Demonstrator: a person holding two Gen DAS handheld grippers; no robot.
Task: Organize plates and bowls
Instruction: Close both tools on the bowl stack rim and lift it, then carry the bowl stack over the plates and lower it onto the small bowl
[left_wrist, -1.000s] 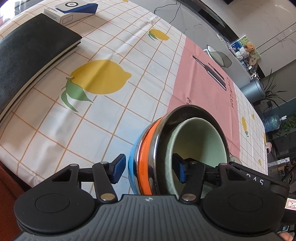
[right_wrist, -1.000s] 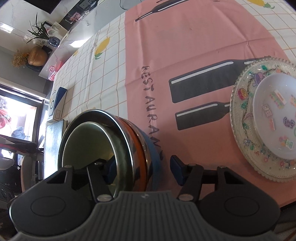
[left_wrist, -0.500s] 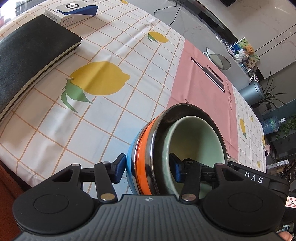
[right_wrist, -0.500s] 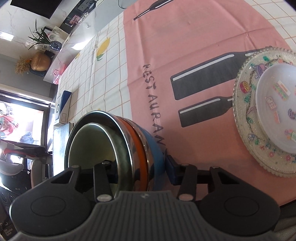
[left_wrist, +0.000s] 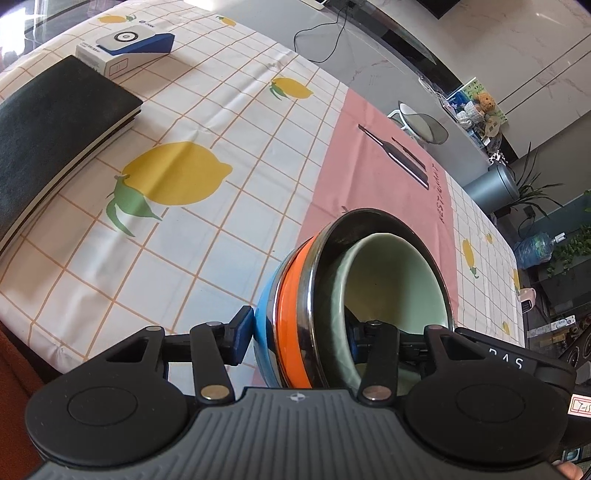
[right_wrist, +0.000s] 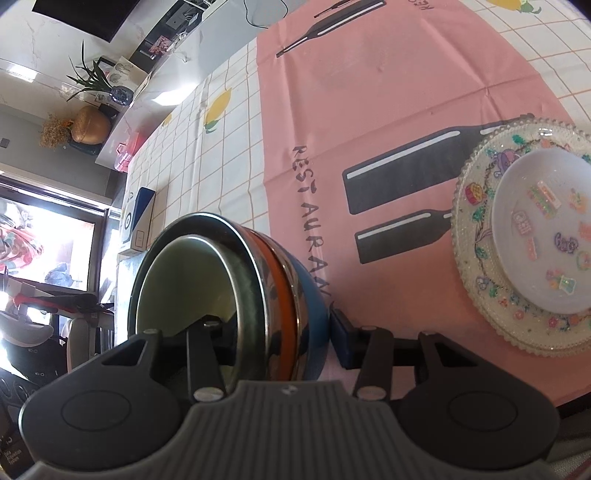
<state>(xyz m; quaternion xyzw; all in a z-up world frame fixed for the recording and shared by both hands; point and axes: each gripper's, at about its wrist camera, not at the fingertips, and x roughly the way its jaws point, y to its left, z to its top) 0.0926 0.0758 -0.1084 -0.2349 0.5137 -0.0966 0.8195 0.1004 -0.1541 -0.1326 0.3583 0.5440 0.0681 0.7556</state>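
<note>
Both jaws grip the nested bowl stack (left_wrist: 332, 295) from opposite sides; next, carry it level toward the plates (right_wrist: 524, 236).

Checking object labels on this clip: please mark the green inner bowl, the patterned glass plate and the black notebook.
green inner bowl (left_wrist: 391, 280): left wrist view, on its inside wall.
patterned glass plate (right_wrist: 476, 221): right wrist view, on its decorated left rim.
black notebook (left_wrist: 48, 122): left wrist view, on its cover.
</note>
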